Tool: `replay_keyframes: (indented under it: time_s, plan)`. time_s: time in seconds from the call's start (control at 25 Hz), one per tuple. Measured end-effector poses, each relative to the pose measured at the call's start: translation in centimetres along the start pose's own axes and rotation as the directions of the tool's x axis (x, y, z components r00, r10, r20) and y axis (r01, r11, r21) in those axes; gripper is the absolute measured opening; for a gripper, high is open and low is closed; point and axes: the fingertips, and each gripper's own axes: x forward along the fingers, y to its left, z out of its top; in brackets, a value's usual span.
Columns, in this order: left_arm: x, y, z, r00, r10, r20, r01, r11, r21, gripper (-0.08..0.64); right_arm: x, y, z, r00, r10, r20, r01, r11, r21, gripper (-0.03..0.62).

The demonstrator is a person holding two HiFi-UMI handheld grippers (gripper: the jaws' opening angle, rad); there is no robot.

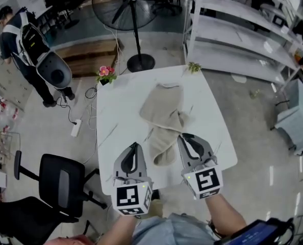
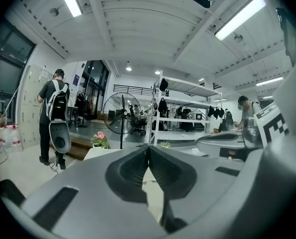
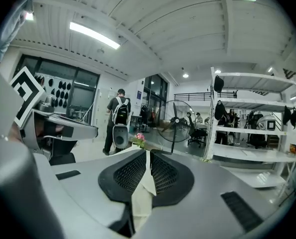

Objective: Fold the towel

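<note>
Meanwhile, a crumpled towel (image 1: 164, 114) lies mid-way across the white table (image 1: 121, 106), trailing toward six o'clock. At five o'clock the right gripper (image 1: 184, 137) pinches a strip of its cloth; at seven, the left gripper (image 1: 134, 146) is closed tight, empty.

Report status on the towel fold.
Left gripper shut, empty. Right gripper shut on towel. Towel crumpled on white table. Potted flowers at far corner, clear.

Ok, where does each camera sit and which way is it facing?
Head view: on the head, steeply down onto table and towel; left tongs, right tongs, arms show.
Left gripper view: on left tongs, level over the table; shut jaws show.
Right gripper view: on right tongs, likewise; jaws pinch towel.
All share fan, flowers.
</note>
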Motion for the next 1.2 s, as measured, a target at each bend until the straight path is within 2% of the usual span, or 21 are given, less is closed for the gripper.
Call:
replay_keyframes:
  time_s: [0.24,0.44,0.68,0.8,1.0,1.08,1.2]
  plan:
    - [4.1,4.8,1.8,1.000,-0.020,0.017,0.020,1.000,-0.014,0.008,6.3,0.0,3.0,0.999,-0.027,0.023,0.028,0.998,-0.050,0.041]
    - [5.6,6.4,2.8,0.999,-0.028,0.027,0.028,0.999,-0.017,0.008,8.9,0.0,4.3,0.999,-0.029,0.026,0.031,0.997,-0.073,0.046]
    - [7.1,8.0,1.8,1.000,0.004,-0.005,-0.004,0.999,-0.037,0.008,12.3,0.9,3.5,1.000,0.029,-0.005,-0.030,0.995,-0.097,0.058]
    - [7.9,9.0,0.4,0.999,0.035,-0.027,-0.036,0.998,-0.050,0.008,14.8,1.9,1.5,0.995,0.089,-0.044,-0.092,0.993,-0.072,0.075]
    - [9.0,10.7,-2.3,0.991,0.099,-0.088,-0.104,0.992,-0.066,0.008,19.3,3.9,-3.7,0.968,0.198,-0.152,-0.211,0.975,-0.074,0.107]
    - [9.3,11.2,-3.8,0.984,0.124,-0.127,-0.134,0.988,-0.074,0.008,20.8,4.9,-6.4,0.950,0.239,-0.202,-0.259,0.962,-0.080,0.124]
    - [9.3,11.8,-6.9,0.970,0.154,-0.188,-0.173,0.981,-0.089,0.008,22.9,6.0,-11.2,0.906,0.282,-0.316,-0.337,0.932,-0.132,0.179]
